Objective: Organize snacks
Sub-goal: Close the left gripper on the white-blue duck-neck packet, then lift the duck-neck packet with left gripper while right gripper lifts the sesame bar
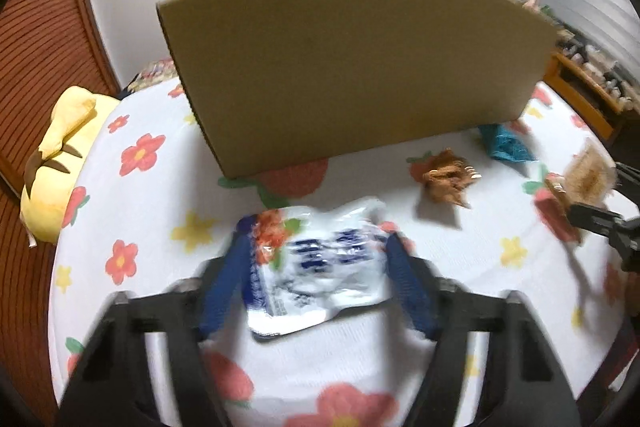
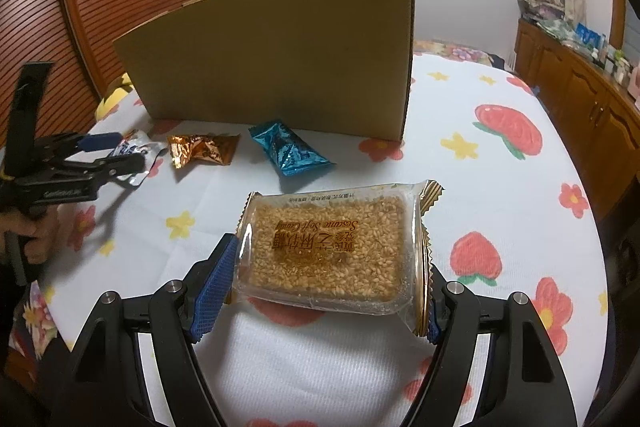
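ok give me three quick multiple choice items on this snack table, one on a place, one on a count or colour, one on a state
1. Where does the blue wrapped snack lie?
A. inside the cardboard box
B. on the cloth in front of the cardboard box
C. on the yellow cushion

2. How many loose wrapped snacks lie ungripped on the cloth?
A. two
B. four
C. none

3. What is the right hand-held gripper doing?
A. hanging empty
B. gripping the box
C. closed on the sesame candy pack

Answers: 1 B, it lies at the box's foot. 2 A, the blue one and the orange one. 3 C, both pads press the pack's ends.
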`<action>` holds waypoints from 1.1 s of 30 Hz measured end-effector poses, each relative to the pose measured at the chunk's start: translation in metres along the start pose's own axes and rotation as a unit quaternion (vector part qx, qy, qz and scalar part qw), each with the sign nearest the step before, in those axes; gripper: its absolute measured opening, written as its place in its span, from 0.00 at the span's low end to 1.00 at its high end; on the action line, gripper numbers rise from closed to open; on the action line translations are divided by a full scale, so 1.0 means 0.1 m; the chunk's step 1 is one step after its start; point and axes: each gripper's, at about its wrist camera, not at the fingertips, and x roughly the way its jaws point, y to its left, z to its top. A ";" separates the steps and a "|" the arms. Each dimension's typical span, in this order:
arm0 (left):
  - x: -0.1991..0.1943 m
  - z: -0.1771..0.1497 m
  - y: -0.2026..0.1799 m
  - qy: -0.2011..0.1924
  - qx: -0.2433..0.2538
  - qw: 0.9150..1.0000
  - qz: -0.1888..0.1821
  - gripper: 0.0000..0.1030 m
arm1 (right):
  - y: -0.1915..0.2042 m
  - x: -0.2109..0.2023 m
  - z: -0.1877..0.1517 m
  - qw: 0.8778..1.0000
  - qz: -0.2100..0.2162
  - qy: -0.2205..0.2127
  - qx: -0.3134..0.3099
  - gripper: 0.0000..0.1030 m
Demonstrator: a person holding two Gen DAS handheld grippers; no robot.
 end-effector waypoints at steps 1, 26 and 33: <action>-0.01 -0.01 -0.01 0.002 0.001 1.000 0.004 0.50 | 0.00 0.00 0.00 1.000 0.000 0.000 0.000 0.76; 0.15 0.05 0.21 0.031 -0.046 0.998 -0.005 0.81 | 0.02 0.02 0.00 1.000 -0.003 0.003 -0.007 0.76; 0.20 0.01 0.19 0.030 -0.032 0.999 0.005 0.83 | 0.02 0.02 0.00 1.000 -0.002 0.004 -0.007 0.76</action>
